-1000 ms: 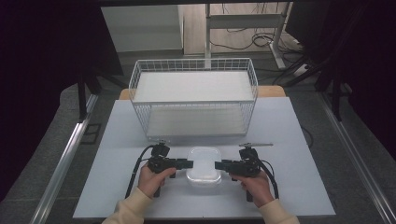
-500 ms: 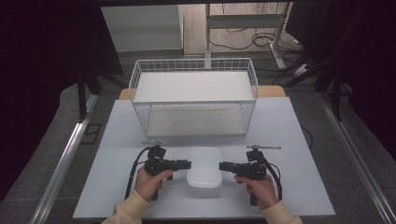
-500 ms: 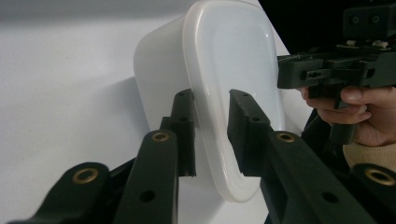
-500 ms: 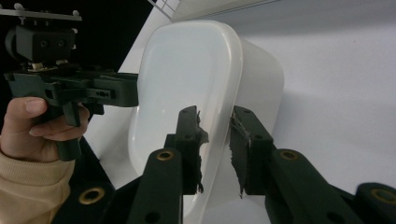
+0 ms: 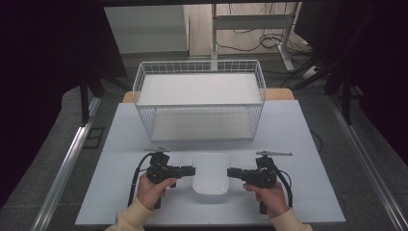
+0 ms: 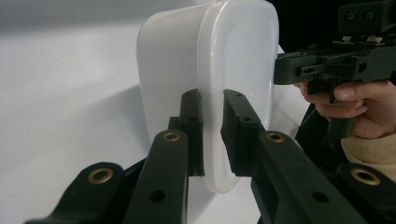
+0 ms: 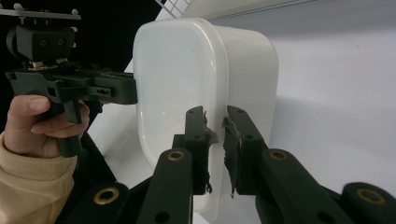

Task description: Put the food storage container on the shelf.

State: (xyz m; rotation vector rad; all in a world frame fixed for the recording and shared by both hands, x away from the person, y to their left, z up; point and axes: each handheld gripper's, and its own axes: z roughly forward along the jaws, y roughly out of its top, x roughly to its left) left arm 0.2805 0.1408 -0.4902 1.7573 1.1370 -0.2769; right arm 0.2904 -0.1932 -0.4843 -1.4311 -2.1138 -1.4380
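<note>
A white, rounded-rectangular plastic container with a translucent lid [image 5: 210, 172] sits near the middle of the front edge of the pale grey table [image 5: 308, 139], between the two hands. The left gripper [image 5: 190, 170] comes at it from the left side; its jaws have just been closing and now pinch the protruding lid rim, as the left gripper view shows, with the pads [image 6: 191, 126] pressed on either face of the rim. The right gripper [image 5: 232, 173] meets the opposite side, and its jaws, also just closed in, clamp the rim there. Behind the container, toward the table's back edge, stands a white wire basket [image 5: 199, 98], well apart from it.
</note>
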